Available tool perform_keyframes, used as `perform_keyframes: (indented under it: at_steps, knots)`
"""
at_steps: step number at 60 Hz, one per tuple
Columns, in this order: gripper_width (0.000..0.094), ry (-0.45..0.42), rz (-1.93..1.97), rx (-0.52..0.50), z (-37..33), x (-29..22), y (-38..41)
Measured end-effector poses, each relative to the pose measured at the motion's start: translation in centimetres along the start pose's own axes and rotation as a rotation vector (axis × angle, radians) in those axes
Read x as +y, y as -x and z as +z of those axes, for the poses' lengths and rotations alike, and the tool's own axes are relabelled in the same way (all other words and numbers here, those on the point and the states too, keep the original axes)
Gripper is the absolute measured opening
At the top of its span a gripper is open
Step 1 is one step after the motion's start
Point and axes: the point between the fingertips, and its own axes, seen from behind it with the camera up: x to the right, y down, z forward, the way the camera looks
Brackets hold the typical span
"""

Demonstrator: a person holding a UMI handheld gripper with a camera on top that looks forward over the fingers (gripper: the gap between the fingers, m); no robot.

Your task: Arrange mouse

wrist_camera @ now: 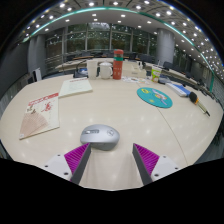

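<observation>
Office interior with ceiling lights; pale desk (150, 125) in foreground. I see my tongs (108, 157) spread and empty, the grey mouse (100, 135) resting on the desk just ahead of them, ungrasped. Beyond the mouse lies a round teal mouse pad (154, 97); arranging seems unstarted. No writing is legible.
</observation>
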Motion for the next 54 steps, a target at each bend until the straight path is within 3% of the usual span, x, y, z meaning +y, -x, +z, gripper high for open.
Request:
perform_keyframes:
  at_steps: [23, 28, 34, 49, 54]
  knots:
    - [0.0819, 0.016, -0.036, 0.02, 6.3, -4.9, 0.2]
    - [0.0751, 0.023, -0.044, -0.001, 7.4, -5.3, 0.4]
    - [0.0533, 0.021, -0.042, -0.044, 8.2, -5.8, 1.4]
    - [0.037, 0.042, -0.102, -0.082, 7.9, -6.1, 2.3]
    - [0.0372, 0.002, -0.11, -0.107, 6.6, -8.3, 2.8]
